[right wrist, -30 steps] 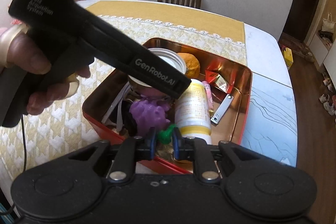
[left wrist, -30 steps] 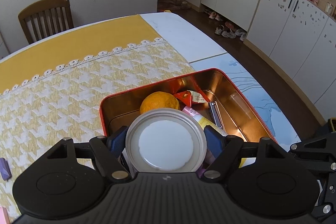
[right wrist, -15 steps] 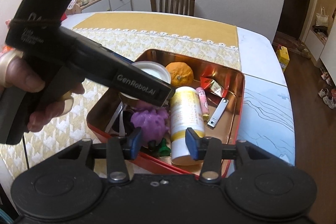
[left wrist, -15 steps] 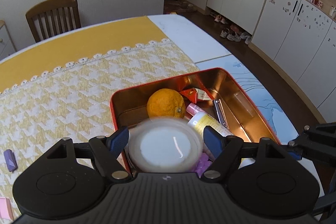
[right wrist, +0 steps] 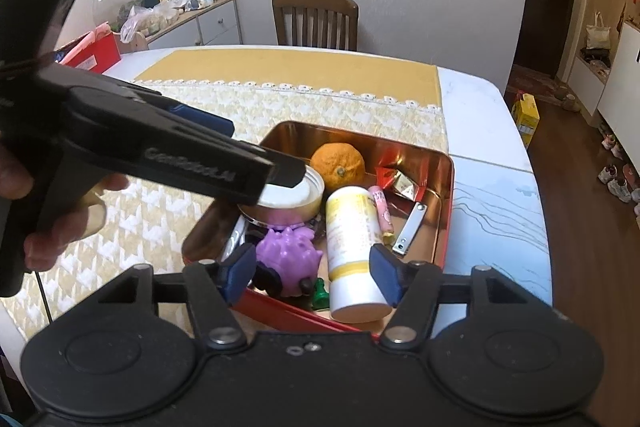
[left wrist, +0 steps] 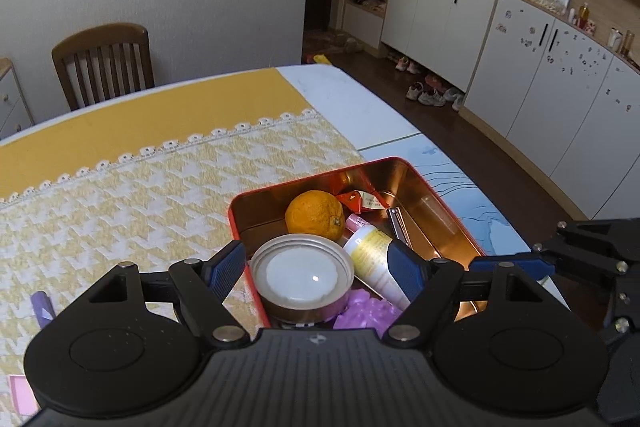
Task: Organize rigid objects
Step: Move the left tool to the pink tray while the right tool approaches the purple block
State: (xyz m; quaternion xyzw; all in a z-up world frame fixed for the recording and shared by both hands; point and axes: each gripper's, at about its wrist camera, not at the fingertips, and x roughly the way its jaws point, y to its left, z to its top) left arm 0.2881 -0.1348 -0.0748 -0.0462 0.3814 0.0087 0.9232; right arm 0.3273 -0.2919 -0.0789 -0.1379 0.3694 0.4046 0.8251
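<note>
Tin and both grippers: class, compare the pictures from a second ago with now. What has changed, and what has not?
The right gripper let go of the green piece; its jaws have just been opening, and the piece lies in the tin. The left gripper released the can and pulled back, open. The orange, bottle and purple toy stayed put.

Both are angling downward. The left hand-held gripper (left wrist: pixel 318 265) is standing with its jaws wide apart, pads pressing on nothing, a hand (right wrist: pixel 48 215) wrapping its handle. The right hand-held gripper (right wrist: pixel 314 269) has just been opening its jaws, nothing pinched between its pads.
</note>
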